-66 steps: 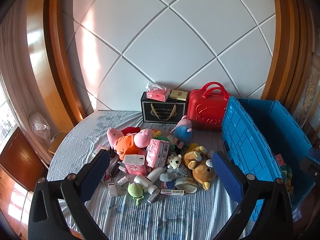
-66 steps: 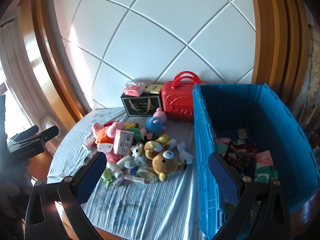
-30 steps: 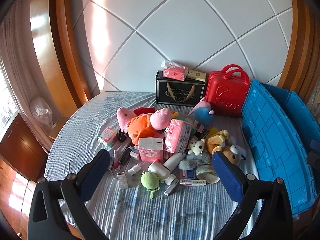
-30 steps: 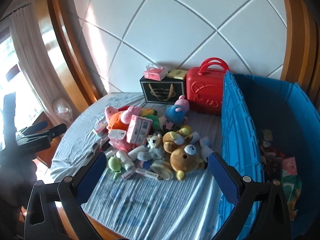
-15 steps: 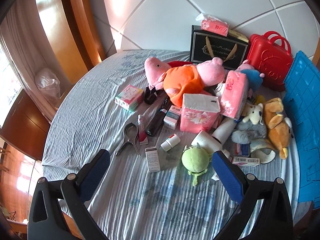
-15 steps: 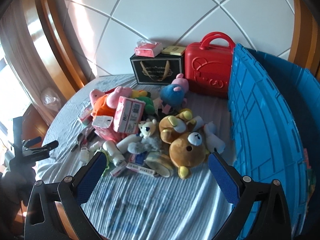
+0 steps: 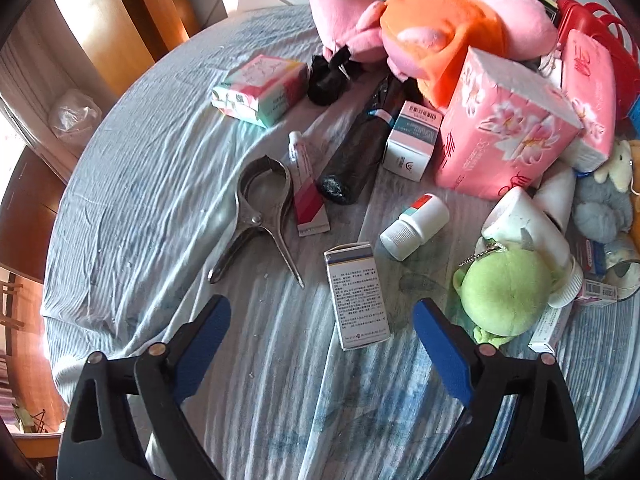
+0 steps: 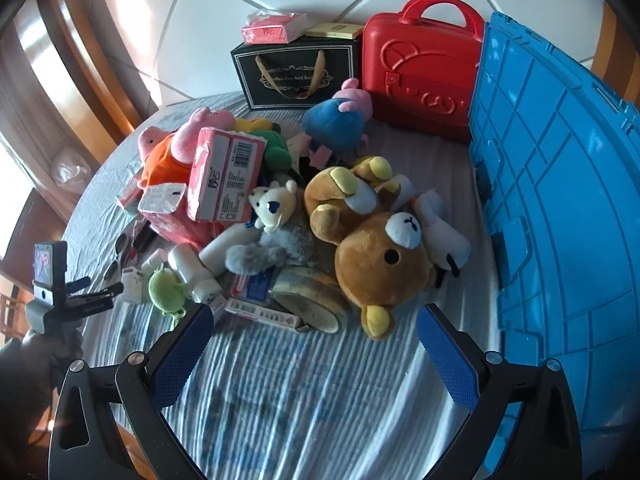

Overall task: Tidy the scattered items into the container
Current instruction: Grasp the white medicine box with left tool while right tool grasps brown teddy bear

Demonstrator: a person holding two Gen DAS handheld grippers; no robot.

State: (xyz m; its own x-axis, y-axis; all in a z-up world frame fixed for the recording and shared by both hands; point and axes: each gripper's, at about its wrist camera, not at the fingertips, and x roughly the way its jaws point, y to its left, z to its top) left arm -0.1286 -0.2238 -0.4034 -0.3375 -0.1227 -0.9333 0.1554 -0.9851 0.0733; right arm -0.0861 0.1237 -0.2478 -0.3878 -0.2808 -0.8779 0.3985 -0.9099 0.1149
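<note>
Left wrist view: the left hand-held gripper (image 7: 320, 332) points steeply down at the desk (image 7: 152, 184), which carries a wrinkled blue-grey cloth.
Left jaws: wide apart but closing, with nothing pressed between the pads; the lower end of a white box (image 7: 357, 295) lies in the gap.
Near the box: a white bottle (image 7: 415, 227) just beyond it, a green plush (image 7: 503, 291) beside the right finger, and metal tongs (image 7: 258, 212) to the left.
Further in: a red-and-white tube (image 7: 306, 188) beside a black cylinder (image 7: 362, 148), a teal-and-white carton (image 7: 414, 140), and a pink tissue pack (image 7: 504, 128) leaning against it.
Far edge: a pink-and-orange pig plush (image 7: 432, 28) tops the pile, and a pastel packet (image 7: 260, 90) lies apart toward the left edge.
Right wrist view: the right hand-held gripper (image 8: 312, 354) hangs over bare cloth at the desk's near edge, jaws wide apart and holding nothing.
Pile: a brown bear (image 8: 380, 256) lies nearest, touching a grey-and-cream plush (image 8: 276, 232); a blue plush (image 8: 336, 124) sits behind them.
Container: the blue crate (image 8: 560, 184) stands along the desk's right edge, and only its outer wall shows.
Back edge: a red case (image 8: 420, 68) stands beside a black gift bag (image 8: 296, 76).
Left side: a person's gloved hand (image 8: 36, 356) holds the left hand-held gripper over the pile's left end.
</note>
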